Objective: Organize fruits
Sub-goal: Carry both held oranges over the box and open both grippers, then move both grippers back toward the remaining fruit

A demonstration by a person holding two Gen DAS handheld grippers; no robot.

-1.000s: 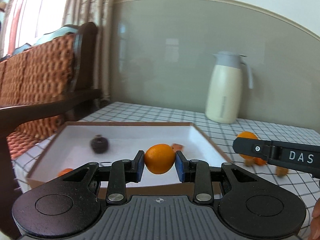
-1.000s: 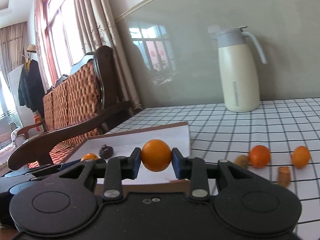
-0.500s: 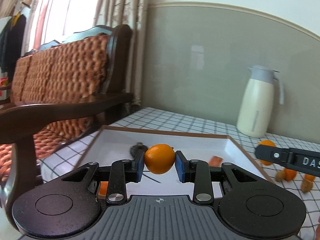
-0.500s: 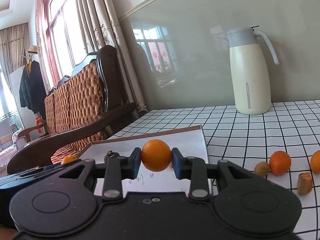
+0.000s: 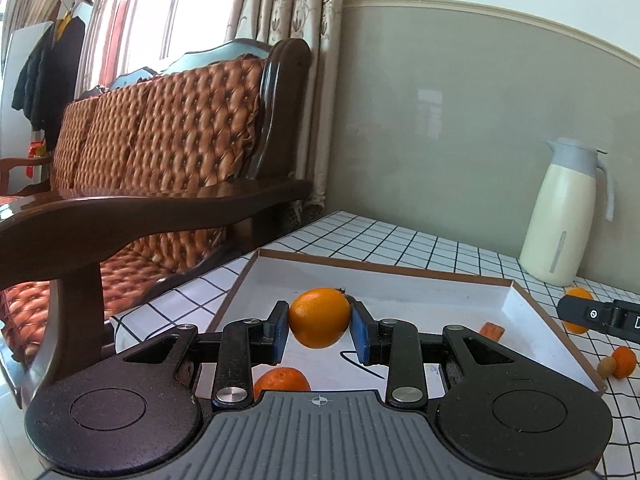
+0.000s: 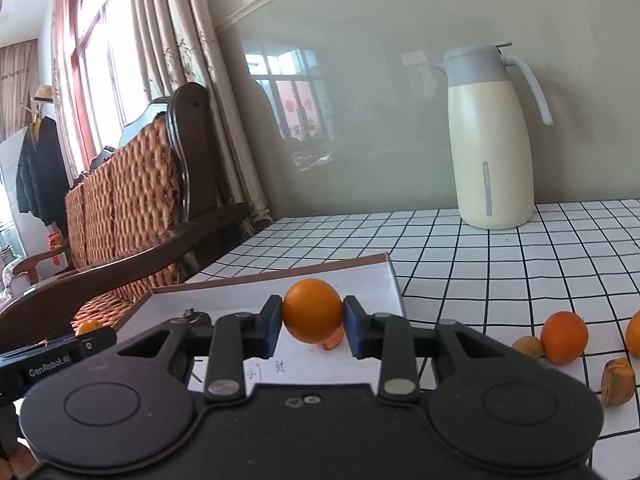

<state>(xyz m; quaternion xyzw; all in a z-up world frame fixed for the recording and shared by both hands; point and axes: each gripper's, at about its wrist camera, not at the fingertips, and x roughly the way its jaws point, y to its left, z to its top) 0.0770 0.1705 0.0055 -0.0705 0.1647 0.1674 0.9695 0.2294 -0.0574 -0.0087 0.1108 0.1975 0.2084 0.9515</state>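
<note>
A table covered in white cloth with a black grid (image 6: pixel 500 272) was seen. On it were set a shallow brown-rimmed white tray (image 5: pixel 516 285), a cream jug with a grey lid (image 6: pixel 490 136) near the wall, and – beside the tray – loose oranges (image 6: pixel 564 337) and small brown pieces (image 6: pixel 618 381).

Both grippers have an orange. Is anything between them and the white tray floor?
Nothing visible blocks either. The left gripper holds its orange over the tray, where another orange lies near the front edge. The right gripper holds its orange above the tray near a small orange piece.
</note>
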